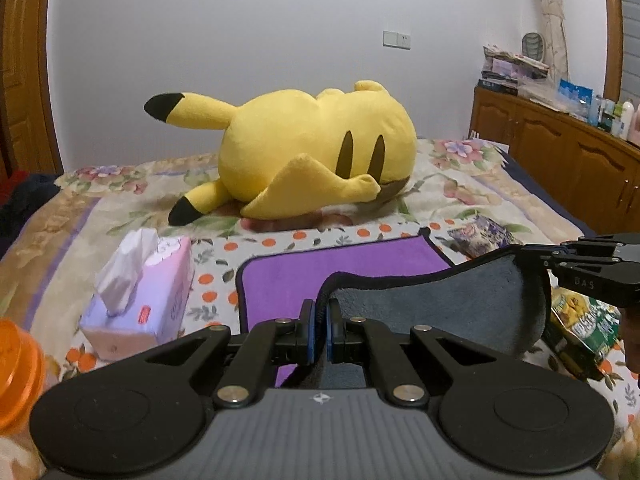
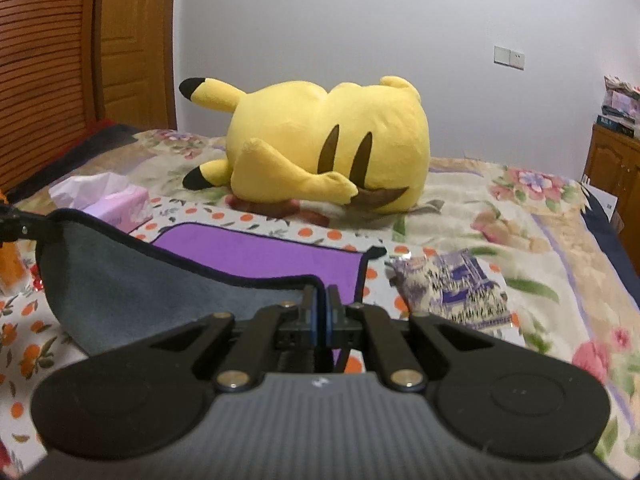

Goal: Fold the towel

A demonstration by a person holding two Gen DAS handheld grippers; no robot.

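The towel (image 1: 320,276) is purple on top and grey underneath, with a dark hem, and lies on the bed. Its near edge is lifted and turned over, showing the grey side (image 1: 460,304). My left gripper (image 1: 320,320) is shut on the near left corner of the towel. My right gripper (image 2: 320,308) is shut on the near right corner of the towel (image 2: 256,252); it also shows at the right of the left wrist view (image 1: 560,260). The far half of the towel lies flat.
A big yellow plush toy (image 1: 312,152) lies beyond the towel. A pink tissue box (image 1: 144,292) stands at the left, an orange container (image 1: 16,368) at the near left. Snack packets (image 2: 456,288) (image 1: 584,324) lie to the right. A wooden cabinet (image 1: 560,156) stands right.
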